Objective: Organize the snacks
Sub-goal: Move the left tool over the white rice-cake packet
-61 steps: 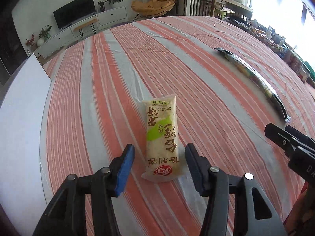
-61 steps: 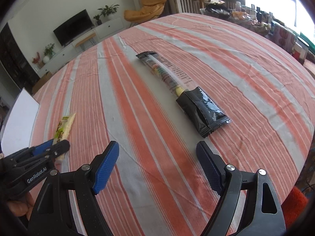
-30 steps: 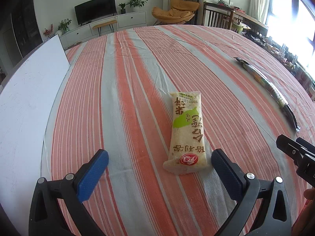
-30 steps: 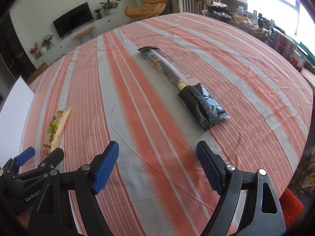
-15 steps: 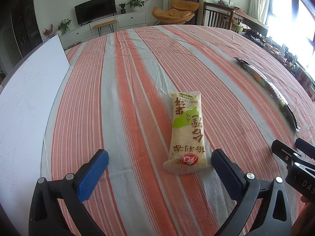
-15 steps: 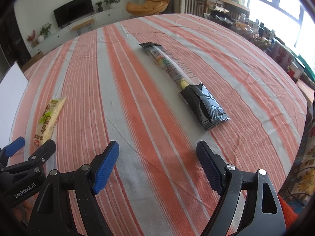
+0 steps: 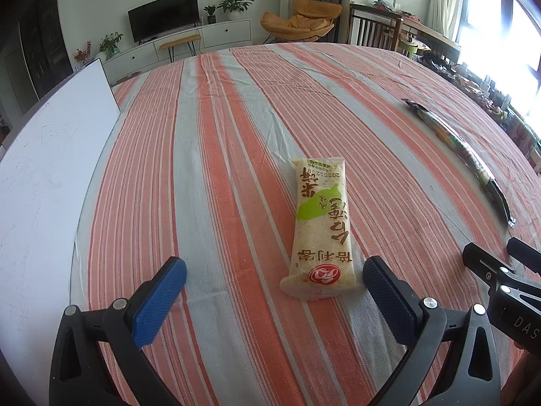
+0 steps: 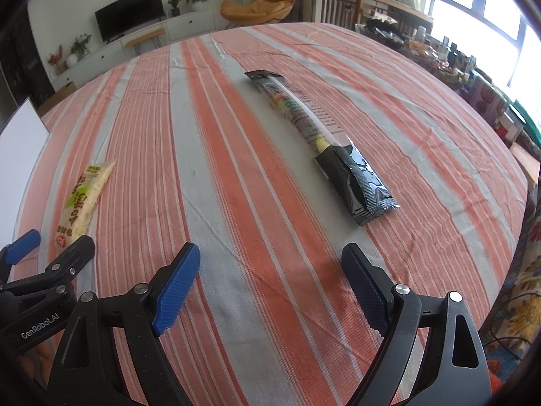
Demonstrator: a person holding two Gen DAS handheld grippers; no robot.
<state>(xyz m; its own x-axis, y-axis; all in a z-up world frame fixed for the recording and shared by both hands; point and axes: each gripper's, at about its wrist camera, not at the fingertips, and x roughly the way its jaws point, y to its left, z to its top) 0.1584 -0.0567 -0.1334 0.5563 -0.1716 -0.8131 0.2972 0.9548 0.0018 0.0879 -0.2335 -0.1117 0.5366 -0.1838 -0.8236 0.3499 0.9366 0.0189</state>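
Observation:
A cream and green rice-cracker packet [image 7: 321, 226] lies flat on the striped tablecloth [image 7: 219, 155], just beyond my left gripper [image 7: 274, 287], which is open and empty with the packet's near end between its fingertips' line. The packet also shows in the right wrist view [image 8: 83, 199] at the left. A long black and clear snack stick packet [image 8: 324, 138] lies ahead of my right gripper [image 8: 270, 280], which is open and empty. The stick packet shows at the right in the left wrist view [image 7: 463, 155].
A white board [image 7: 44, 176] lies along the table's left side. A cluttered side table [image 8: 439, 50] stands beyond the right edge. The right gripper's body [image 7: 500, 287] sits close to the right of my left one.
Two seconds ago the left gripper's jaws stood narrow around the rice-cracker packet; they opened wide and pulled back. The right gripper has drifted slightly nearer the left one.

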